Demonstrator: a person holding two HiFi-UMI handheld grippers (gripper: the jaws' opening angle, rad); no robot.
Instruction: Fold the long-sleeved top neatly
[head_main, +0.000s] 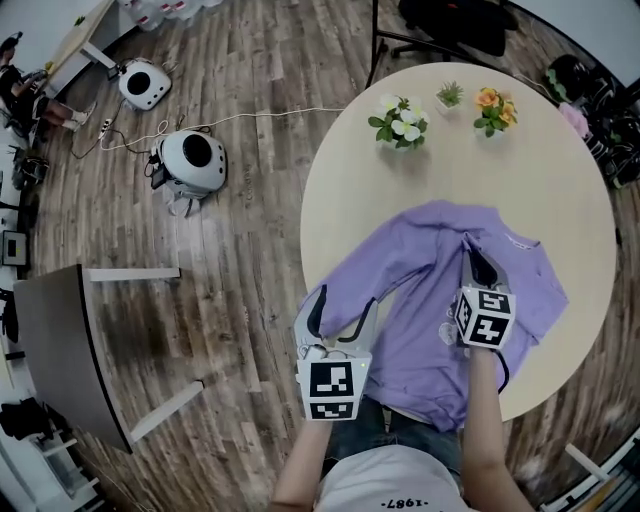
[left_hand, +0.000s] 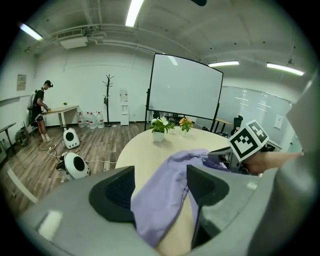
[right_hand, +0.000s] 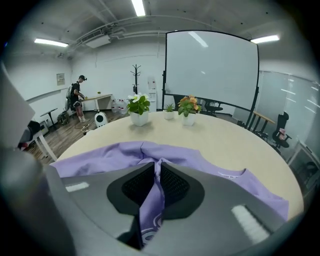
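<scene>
Long-sleeved top (head_main: 430, 330), lilac, rumpled on round desk (head_main: 560, 180), hem hanging over near edge. Right tongs (head_main: 472, 252) pinch mid-chest fold (right_hand: 150, 200); left tongs (head_main: 344, 308) wide, sleeve (left_hand: 165, 195) draped between.

The purple top (head_main: 430, 300) hangs over the surface's (head_main: 560, 200) near edge, part of its hem hidden behind the person's right forearm (head_main: 487, 400). The right gripper (head_main: 475, 258) covers most of a print, perhaps a round logo.

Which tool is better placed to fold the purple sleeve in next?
Left, probably. The sleeve lies between the open jaws of the left tool at the table edge, while the right tool is shut on the top, mid-body.
</scene>
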